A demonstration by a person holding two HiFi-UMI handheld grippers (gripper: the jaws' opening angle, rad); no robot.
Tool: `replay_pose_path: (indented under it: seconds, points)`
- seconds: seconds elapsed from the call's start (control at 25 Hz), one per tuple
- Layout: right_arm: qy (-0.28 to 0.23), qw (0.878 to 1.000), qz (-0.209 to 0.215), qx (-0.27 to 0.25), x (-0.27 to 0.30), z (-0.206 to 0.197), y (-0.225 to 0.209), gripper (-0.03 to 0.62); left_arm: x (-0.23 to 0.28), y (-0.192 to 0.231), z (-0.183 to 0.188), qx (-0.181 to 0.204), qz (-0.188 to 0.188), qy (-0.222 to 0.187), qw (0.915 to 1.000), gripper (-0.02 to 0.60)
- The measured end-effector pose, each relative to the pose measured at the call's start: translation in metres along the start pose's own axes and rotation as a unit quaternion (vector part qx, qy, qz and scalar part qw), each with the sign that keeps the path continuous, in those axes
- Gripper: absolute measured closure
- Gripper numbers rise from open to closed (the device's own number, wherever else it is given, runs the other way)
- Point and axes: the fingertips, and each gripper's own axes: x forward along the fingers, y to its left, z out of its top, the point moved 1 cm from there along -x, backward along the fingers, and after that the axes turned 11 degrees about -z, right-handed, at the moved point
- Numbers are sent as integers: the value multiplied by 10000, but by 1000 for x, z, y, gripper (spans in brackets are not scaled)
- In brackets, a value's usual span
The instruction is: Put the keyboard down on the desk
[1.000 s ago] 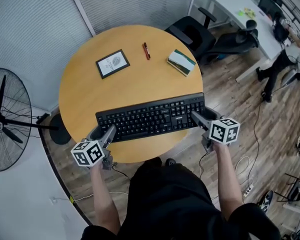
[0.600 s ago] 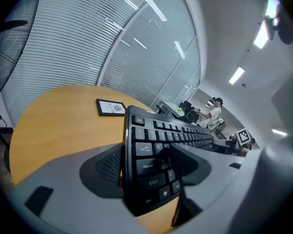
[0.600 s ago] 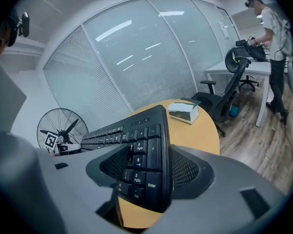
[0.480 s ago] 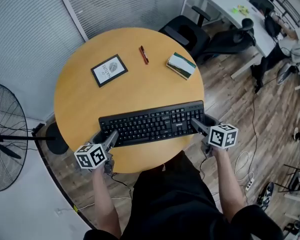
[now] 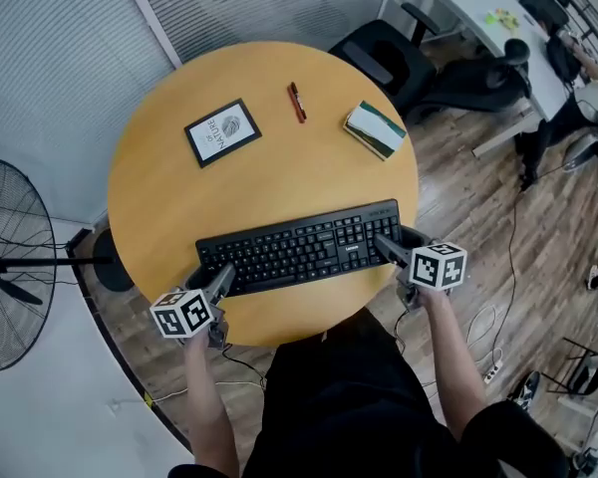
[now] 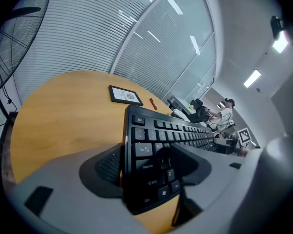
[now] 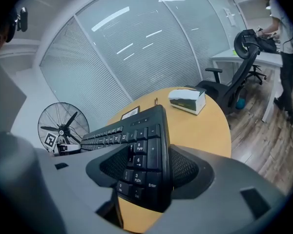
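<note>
A black keyboard (image 5: 299,247) lies across the near part of the round wooden desk (image 5: 169,207). My left gripper (image 5: 217,281) is shut on the keyboard's left end (image 6: 146,165), and my right gripper (image 5: 391,251) is shut on its right end (image 7: 144,165). In both gripper views the keyboard's end sits between the two jaws, with the rest of the keys running away over the tabletop. I cannot tell from these views whether the keyboard rests on the desk or hangs just above it.
On the far half of the desk lie a framed card (image 5: 222,131), a red pen (image 5: 296,102) and a book (image 5: 375,129). A standing fan (image 5: 5,257) is at the left, a black office chair (image 5: 394,56) beyond the desk. A person (image 5: 578,78) sits at a far white desk.
The keyboard and both grippers have stayed near the desk's front edge; over the second they shifted only slightly, and the head camera moved a little.
</note>
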Motion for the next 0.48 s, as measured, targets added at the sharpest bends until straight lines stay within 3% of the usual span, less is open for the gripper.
replay_pose_path:
  seconds: [0.48]
  points:
    - [375,9989,229,-163,65,-1,-28,332,36,31,-21,-333,336,-91,9988,305]
